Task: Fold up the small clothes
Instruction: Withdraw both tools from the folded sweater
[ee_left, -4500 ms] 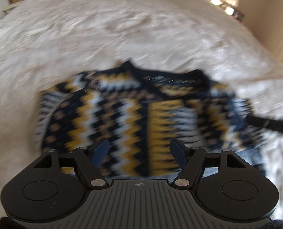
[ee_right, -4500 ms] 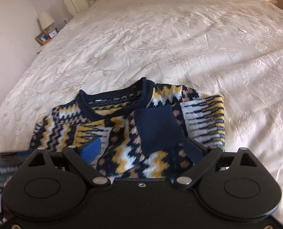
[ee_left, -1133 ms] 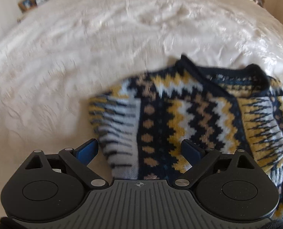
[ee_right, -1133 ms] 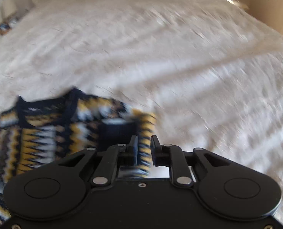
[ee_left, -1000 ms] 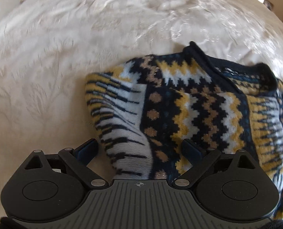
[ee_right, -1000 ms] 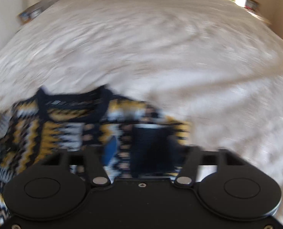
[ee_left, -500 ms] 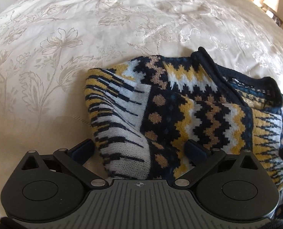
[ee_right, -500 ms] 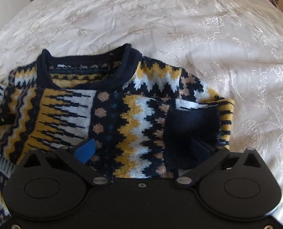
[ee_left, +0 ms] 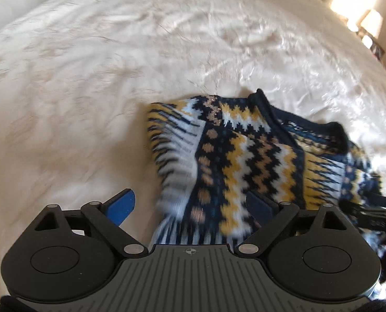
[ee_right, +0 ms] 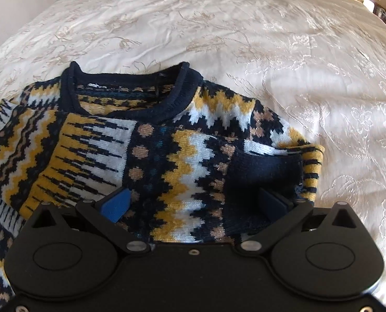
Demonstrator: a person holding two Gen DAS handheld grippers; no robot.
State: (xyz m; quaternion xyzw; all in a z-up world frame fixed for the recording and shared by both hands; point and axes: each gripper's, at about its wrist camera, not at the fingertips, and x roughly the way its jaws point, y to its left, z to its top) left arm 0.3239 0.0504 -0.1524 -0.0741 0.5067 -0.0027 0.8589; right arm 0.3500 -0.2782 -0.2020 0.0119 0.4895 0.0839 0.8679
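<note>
Since a moment ago the left tool (ee_left: 190, 205) has drawn back from the sweater (ee_right: 151, 143); both tools, right (ee_right: 195, 205) too, gape over it on the bed (ee_right: 271, 39).

Both wrist cameras look down close, seemingly sharing the sweater (ee_left: 247, 156)

From my right wrist camera the navy, yellow and white zigzag knitted sweater (ee_right: 166, 156) looks like thick, matt wool with a coarse stitch, and I see glints of metallic thread in its tan rows. Its navy collar band (ee_right: 182, 91) is ribbed knit. The cream embroidered bedspread (ee_right: 271, 39) has a satiny sheen with raised floral stitching. My right gripper (ee_right: 194, 204) is matt black plastic with small shiny metal pivot pins and blue, smooth-looking pads (ee_right: 116, 204).
</note>
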